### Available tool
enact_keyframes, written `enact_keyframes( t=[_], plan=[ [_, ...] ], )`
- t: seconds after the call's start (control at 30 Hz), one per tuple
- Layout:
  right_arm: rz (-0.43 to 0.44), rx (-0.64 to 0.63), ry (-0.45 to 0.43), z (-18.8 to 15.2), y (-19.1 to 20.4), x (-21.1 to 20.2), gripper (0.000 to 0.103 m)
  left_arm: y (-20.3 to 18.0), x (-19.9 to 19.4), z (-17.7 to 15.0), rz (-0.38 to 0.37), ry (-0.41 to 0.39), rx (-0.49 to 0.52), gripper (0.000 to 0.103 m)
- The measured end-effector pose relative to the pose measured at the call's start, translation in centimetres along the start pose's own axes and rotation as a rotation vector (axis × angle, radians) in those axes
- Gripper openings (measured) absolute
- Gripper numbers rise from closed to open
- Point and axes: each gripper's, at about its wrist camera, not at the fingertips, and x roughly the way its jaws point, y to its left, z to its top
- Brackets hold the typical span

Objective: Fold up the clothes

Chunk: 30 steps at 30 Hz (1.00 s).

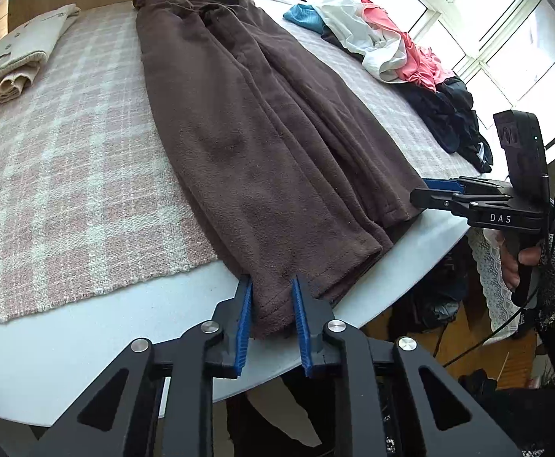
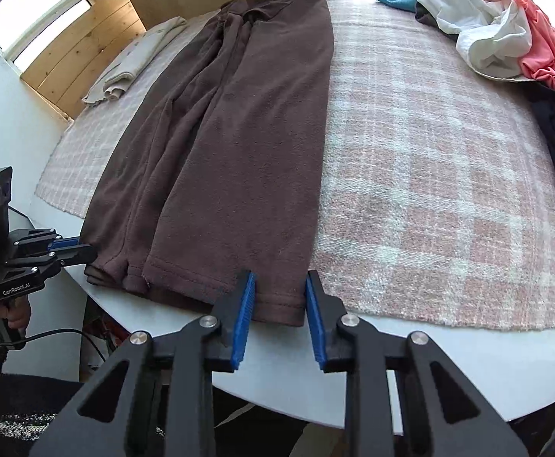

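Brown fleece trousers [image 1: 262, 133] lay lengthwise on a pink plaid cloth [image 1: 68, 144], waist toward 12 o'clock, hems at the white table's [image 1: 87, 342] near edge at 6. At 10 o'clock sat a folded cream garment [image 1: 15, 57]. The left gripper [image 1: 271, 316] was clenched on one hem, its blue pads [image 1: 244, 323] pressing the fleece. The right gripper [image 2: 279, 312] likewise gripped the other leg's hem. At 2 o'clock a heap of unfolded clothes [image 1: 391, 45] lay, white, pink, teal and dark.
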Motion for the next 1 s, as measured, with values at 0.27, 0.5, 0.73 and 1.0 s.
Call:
enact_keyframes(
  t=[0.27,0.5,0.73,1.0],
  plan=[
    [0.303,0.289,-0.107,0.9,-3.2,-4.6,0.011,2.3,-3.6,1.2,-0.218,-0.060,-0.111,0.005],
    [0.481,0.351,-0.229,7.4,-3.4,-8.1,0.011,3.7,-8.6,6.6,-0.343,-0.164,-0.128,0.003],
    [0.429,0.323,-0.205,19.1,-5.7,-5.4,0.011,7.9,-9.2,16.2,-0.263,-0.272,-0.132,0.004],
    [0.217,0.300,0.111,26.3,-8.8,5.6,0.015,14.1,1.5,23.5,-0.079,-0.109,-0.247,0.007]
  ],
)
